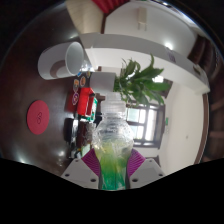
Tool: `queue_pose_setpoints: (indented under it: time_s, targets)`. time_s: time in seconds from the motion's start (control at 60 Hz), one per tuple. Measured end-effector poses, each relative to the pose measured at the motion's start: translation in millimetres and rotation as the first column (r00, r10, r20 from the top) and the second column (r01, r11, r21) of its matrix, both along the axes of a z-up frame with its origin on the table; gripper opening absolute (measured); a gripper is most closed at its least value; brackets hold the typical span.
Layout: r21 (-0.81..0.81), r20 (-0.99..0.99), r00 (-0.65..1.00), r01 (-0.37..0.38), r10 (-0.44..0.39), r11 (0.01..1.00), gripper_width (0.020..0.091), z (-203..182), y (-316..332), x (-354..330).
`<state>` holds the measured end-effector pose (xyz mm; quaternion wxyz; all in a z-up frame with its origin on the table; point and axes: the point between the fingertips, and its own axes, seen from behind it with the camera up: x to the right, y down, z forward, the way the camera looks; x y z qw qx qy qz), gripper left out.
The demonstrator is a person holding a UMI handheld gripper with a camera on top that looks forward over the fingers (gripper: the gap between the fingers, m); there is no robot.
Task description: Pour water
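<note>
A clear plastic bottle (108,150) with green liquid in its lower part stands between my gripper's (111,166) two pink pads (91,160), and both fingers press on its sides. The bottle's neck and cap point away from me, toward the middle of the scene. Beyond it and up to the left stands a white cup (74,57) on a pale surface (55,100). The whole scene appears tilted.
A red round coaster (38,116) lies left of the bottle. A red box-like object (84,100) and dark small items sit just beyond the bottle. A green potted plant (140,80) stands to the right, in front of a dark window frame (125,120).
</note>
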<state>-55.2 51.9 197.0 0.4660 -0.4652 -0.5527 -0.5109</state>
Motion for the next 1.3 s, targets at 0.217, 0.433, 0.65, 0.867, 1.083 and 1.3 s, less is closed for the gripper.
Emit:
queue_pose_setpoints:
  time_s: [0.217,0.433,0.65,0.867,1.083,1.3]
  targets:
    - [0.025,0.352,0.933,-0.091,0.077,0.996,0.0302,-6.8,11.4,-76.5]
    - [0.052,0.564,0.818,-0.170,0.111,0.984,0.0304,-16.1,12.6,-112.4]
    - [0.048,0.539,0.835,-0.160,0.109,0.986,0.0304,-16.9,13.7,-110.4]
    - [-0.104,-0.181,0.983,-0.051,0.032,0.993,0.0323,-8.1,5.9,-81.9]
    - [-0.299,-0.905,0.379,-0.239,-0.195,0.924,0.0325,-18.4,-9.5,-90.3]
    - [-0.258,-0.965,0.037,-0.306,-0.260,0.916,0.0323,-42.4,-4.6,-84.3]
